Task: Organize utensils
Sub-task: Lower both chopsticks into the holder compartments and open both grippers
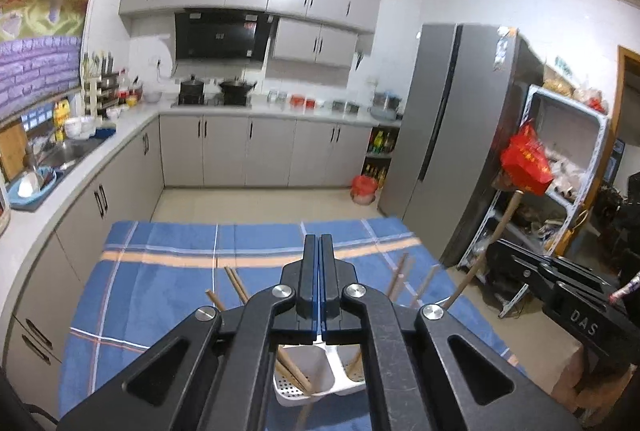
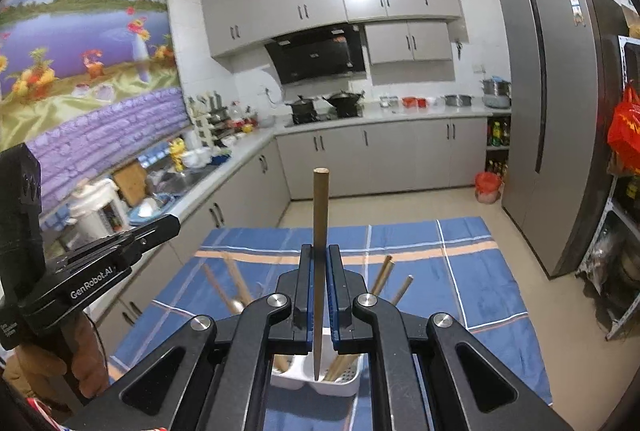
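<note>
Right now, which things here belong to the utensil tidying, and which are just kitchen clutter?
Job:
- chopstick, clamped upright in the right gripper
- white utensil holder with chopsticks
- left gripper, jaws closed, empty

Lying about:
- fridge
- stove pots
- red bag

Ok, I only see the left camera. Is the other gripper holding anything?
Observer: Yes, the right gripper is shut on a chopstick.
Kid: Is it lying flat?
Observer: No, it stands upright, with its lower tip down at the white holder.
Kid: Is my gripper close to it?
Observer: No, the left gripper is off to the left, apart from the chopstick.
</note>
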A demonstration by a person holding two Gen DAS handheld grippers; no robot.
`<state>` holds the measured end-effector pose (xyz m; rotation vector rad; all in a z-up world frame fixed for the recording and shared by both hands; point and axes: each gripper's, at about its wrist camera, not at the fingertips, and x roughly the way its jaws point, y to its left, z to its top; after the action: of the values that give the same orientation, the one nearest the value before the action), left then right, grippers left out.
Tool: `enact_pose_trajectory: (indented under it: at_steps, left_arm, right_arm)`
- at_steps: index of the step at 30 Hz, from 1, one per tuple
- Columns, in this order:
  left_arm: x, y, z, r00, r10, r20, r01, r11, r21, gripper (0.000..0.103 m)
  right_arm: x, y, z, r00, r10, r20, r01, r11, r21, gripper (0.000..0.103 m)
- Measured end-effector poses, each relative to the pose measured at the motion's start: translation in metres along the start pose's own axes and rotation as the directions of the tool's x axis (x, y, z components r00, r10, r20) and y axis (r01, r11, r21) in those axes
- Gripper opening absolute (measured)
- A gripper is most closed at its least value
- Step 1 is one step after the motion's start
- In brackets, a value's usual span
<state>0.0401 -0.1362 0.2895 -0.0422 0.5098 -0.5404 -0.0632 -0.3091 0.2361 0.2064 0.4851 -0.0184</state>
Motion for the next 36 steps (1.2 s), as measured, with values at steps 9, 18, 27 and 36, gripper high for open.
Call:
enact_pose_trajectory:
  at_steps: [9,18,27,36]
  left_arm:
    - [0.041,0.021,-0.031,0.994,-0.054,-0.099,0.047,0.996,-0.076,0.000]
    - [0.029,0.033,-0.061,0.986,-0.078,-0.148,0.058,0.989,-0.134,0.001]
    - [-0.006,0.035,-0.096,0.987,0.005,-0.162,-0.027,0.991,-0.133,0.034]
    - [-0.039,0.033,-0.122,0.973,0.156,-0.172,-0.178,0.977,-0.120,0.062]
  right_arm:
    - [0.051,-0.015,-0.029,0.992,0.006,-0.124,-0.003,1.000,0.029,0.006]
    - [0.056,-0.028,-0.044,0.987,0.014,-0.162,-0.003,0.997,0.071,0.029]
    - [0.018,-0.056,-0.080,0.982,-0.026,-0.189,0.055,0.987,0.151,0.043]
    - [-0.007,-0.056,-0.125,0.972,-0.026,-0.234,0.078,0.973,0.216,0.046]
